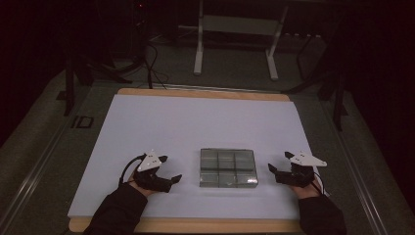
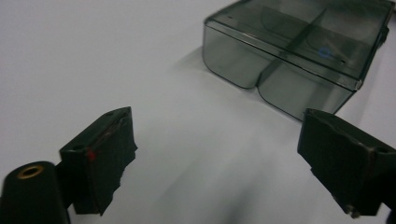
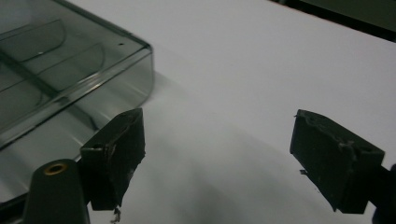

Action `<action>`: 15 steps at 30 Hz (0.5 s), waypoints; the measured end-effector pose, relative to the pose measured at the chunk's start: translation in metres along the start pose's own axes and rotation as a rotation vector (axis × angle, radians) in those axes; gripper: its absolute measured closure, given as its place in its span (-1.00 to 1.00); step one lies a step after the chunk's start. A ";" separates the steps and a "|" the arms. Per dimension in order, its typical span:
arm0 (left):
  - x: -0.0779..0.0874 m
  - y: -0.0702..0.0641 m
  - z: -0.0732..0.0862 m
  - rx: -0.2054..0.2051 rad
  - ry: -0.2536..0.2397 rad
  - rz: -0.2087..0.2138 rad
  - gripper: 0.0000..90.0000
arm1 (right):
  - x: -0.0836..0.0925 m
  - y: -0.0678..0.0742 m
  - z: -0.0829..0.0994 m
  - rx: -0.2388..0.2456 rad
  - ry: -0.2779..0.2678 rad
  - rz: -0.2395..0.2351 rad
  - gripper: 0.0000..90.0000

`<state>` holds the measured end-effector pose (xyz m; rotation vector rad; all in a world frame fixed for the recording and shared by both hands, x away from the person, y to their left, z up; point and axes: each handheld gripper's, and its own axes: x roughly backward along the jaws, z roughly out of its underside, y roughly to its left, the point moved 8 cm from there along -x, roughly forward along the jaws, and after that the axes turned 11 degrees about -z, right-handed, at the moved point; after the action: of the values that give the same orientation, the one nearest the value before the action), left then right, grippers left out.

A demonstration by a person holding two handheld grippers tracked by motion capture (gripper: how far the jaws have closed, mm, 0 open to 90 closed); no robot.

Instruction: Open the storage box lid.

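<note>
Nearest the bottom edge of the high view, two dark sleeves come in over the wooden front edge of the desk (image 1: 186, 226), which is covered by a white sheet (image 1: 195, 122). The left tool (image 1: 169, 171) rests low on the sheet, its jaws spread with nothing between them; in the left gripper view its pads (image 2: 100, 156) frame bare white surface. The right tool (image 1: 279, 165) mirrors it on the other side, jaws likewise wide apart and empty, pads (image 3: 116, 154) over the sheet.

Between the two tools, apart from both, sits a smoky transparent compartment box (image 1: 228, 168) with its lid down, divided into a grid of cells that look empty. From the left gripper view the box (image 2: 299, 56) lies ahead and to the right; from the right gripper view its corner (image 3: 70, 70) stands just beside the near pad.

Farther off, the sheet is bare up to the back edge, and beyond it a white metal stand (image 1: 235, 34) and cables sit on the dark floor.

Risks, as I judge them: the box is light and smooth, so a one-sided push would slide or spin it on the sheet rather than grip it. Pinching the thin clear wall too near a corner could let it slip out, and squeezing the lid edge might pop it open or tilt the box.
</note>
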<state>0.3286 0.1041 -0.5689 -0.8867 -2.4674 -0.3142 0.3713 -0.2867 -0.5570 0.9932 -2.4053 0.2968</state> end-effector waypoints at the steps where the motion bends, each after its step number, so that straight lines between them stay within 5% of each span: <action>1: -0.002 -0.002 -0.001 -0.004 0.002 0.001 -0.65 | -0.002 0.002 0.000 0.004 0.002 -0.012 -0.61; 8: -0.011 -0.011 -0.006 -0.027 0.031 0.017 -0.19 | -0.013 0.013 0.004 0.001 0.023 -0.059 -0.43; 15: -0.020 -0.025 -0.004 -0.087 0.070 0.076 0.40 | -0.014 0.025 0.009 0.022 0.025 -0.118 0.16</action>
<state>0.3274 0.0729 -0.5775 -0.9858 -2.3654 -0.4220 0.3590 -0.2637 -0.5721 1.1294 -2.3153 0.2919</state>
